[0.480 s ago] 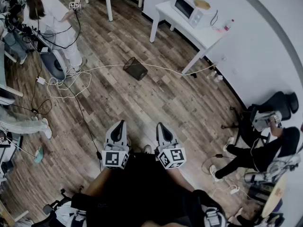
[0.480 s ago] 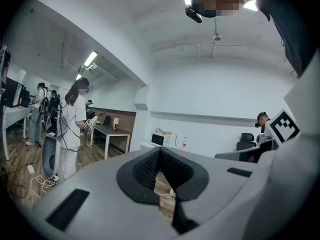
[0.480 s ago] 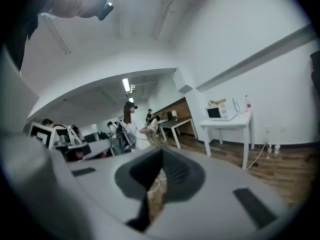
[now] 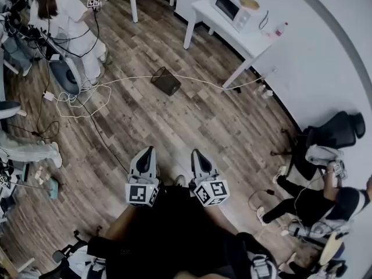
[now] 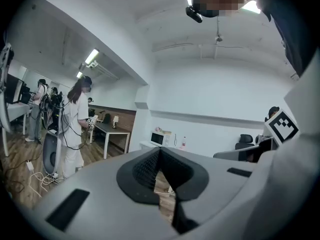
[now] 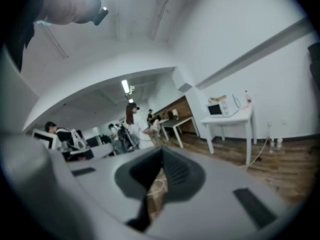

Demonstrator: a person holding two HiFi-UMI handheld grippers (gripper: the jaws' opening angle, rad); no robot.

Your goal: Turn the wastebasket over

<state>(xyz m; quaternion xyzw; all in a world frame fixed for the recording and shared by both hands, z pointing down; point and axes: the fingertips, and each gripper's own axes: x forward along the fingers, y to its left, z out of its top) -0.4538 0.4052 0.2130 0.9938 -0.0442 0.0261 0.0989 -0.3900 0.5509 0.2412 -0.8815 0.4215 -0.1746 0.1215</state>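
Observation:
The wastebasket [image 4: 166, 81], a dark mesh bin, rests on the wooden floor well ahead of me, and it looks tipped over. A white cable runs past it. My left gripper [image 4: 146, 152] and right gripper [image 4: 197, 154] are held side by side close to my body, far short of the basket and pointing toward it. In the left gripper view the left gripper [image 5: 159, 155] has its jaws together with nothing between them. The right gripper [image 6: 161, 156] looks the same in its own view. Neither gripper view shows the basket.
A white table [image 4: 253, 44] with a microwave [image 4: 228, 9] stands by the wall behind the basket. A person in white [image 4: 65, 17] stands at the far left among cables [image 4: 75, 103]. Another person [image 4: 317, 205] sits at the right near a black chair [image 4: 340, 129].
Both grippers stay where they were. The seated person at the right has shifted lower, and the standing person at the far left has moved slightly.

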